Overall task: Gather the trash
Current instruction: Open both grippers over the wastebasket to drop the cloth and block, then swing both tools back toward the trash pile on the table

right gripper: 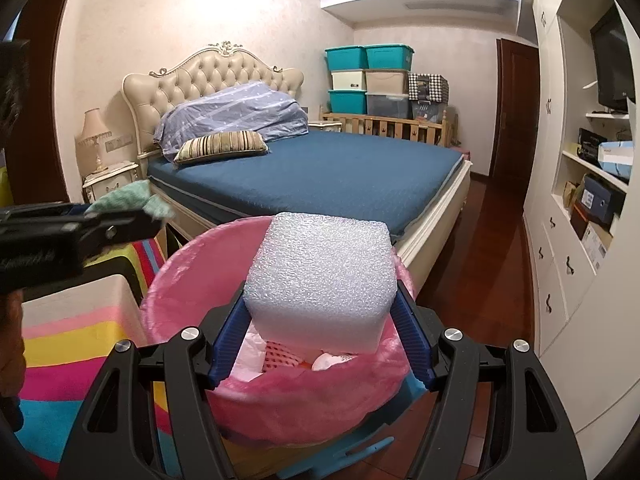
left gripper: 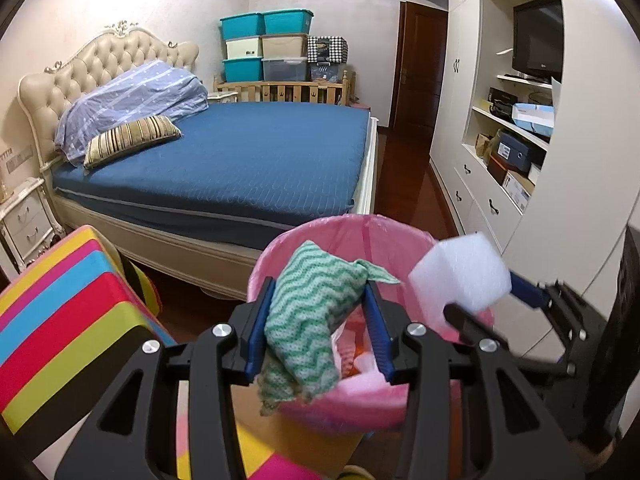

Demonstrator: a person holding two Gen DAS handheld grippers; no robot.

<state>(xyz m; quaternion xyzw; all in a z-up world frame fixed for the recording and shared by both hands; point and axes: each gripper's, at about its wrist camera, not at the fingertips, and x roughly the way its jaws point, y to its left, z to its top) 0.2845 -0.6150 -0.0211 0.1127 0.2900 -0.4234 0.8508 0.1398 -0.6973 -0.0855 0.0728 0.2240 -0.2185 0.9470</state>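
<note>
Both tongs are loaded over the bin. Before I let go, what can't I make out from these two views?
- Pink-lined waste bin: its base is hidden in both views by the tongs' black frames.
- Trash already inside: largely covered, by the green wavy-knit cloth in the left tongs, and by the white foam block in the right tongs.
- Right tongs, left wrist view: motion-blurred.

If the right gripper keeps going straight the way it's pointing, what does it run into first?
Likely the bin. The right gripper, shut on the foam block, points down and forward over its pink-lined mouth, so the block would probably meet the far liner wall or the trash inside. Depth is hard to judge.
</note>
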